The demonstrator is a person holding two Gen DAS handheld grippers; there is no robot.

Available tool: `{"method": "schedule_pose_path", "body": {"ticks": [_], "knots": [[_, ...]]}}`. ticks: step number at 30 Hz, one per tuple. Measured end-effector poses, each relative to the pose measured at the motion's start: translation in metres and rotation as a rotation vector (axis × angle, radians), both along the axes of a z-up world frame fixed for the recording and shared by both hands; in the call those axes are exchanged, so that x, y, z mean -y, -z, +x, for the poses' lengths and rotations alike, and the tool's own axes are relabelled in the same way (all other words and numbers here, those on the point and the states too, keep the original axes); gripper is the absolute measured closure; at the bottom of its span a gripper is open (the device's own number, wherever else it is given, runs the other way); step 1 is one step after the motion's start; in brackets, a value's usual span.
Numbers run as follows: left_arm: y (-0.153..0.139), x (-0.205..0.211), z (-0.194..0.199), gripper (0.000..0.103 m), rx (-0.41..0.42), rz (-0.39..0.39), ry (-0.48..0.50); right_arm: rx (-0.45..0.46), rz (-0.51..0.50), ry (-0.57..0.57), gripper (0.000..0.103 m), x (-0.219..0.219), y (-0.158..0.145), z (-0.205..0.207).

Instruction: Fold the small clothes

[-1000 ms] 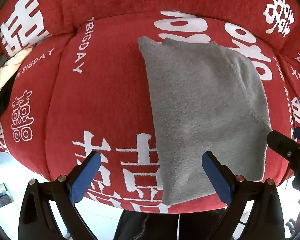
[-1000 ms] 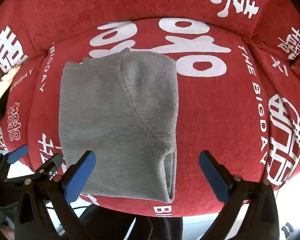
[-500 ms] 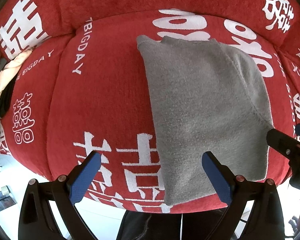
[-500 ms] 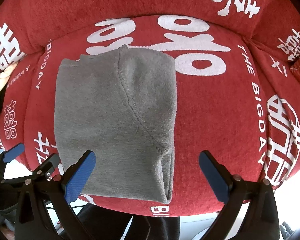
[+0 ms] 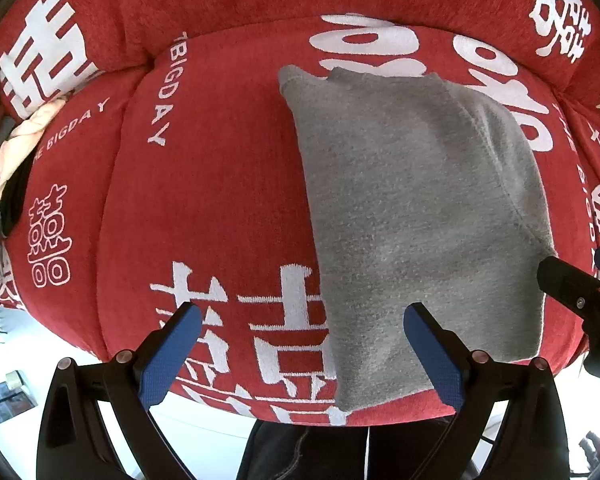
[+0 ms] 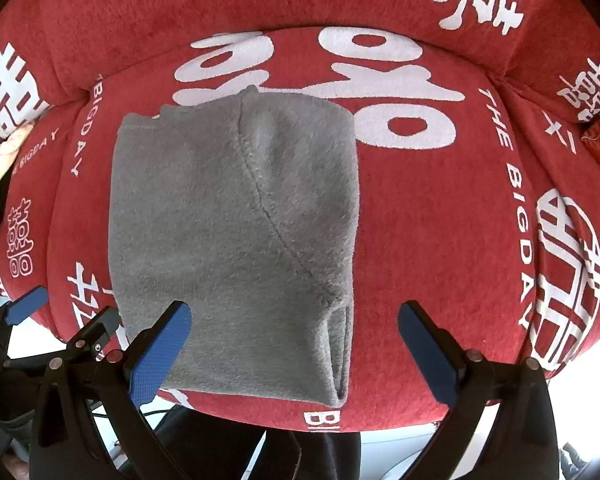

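The grey fleece garment (image 6: 236, 240) lies folded into a rough rectangle on the seat of the red sofa cover (image 6: 440, 240), its near edge at the front lip of the cushion. Its nap is soft and fuzzy, and a curved seam crosses it diagonally. My right-wrist view alone shows the layered opening at the near right corner, where the folded edges stack into a narrow slot; it also shows my left gripper (image 6: 64, 320) low at the left, just off the cloth's near corner. My left-wrist view shows the garment (image 5: 412, 216) from its left side, a small tab sticking out at the far corner, and a pale peach cloth (image 5: 24, 136) bunched at the sofa's left end. The cover is coarse woven red with white characters and the words "THE BIGDAY". My left gripper (image 5: 300, 348) and my right gripper (image 6: 296, 344) both stand spread wide, blue textured pads (image 6: 160, 352) empty, gripping nothing.
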State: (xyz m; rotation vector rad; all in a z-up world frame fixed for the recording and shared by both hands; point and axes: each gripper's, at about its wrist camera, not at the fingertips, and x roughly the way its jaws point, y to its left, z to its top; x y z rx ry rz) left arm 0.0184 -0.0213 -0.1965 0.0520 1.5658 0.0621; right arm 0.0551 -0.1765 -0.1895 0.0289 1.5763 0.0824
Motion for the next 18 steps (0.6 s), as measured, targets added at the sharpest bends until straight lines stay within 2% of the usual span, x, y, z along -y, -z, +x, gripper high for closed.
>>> {"method": "schedule_pose_path", "body": {"ticks": [18], "knots": [[0.0017,0.0014,-0.0006,0.002,0.014,0.011,0.009,-0.004,-0.005,-0.011,0.0,-0.0016,0.0026,0.0015]]}}
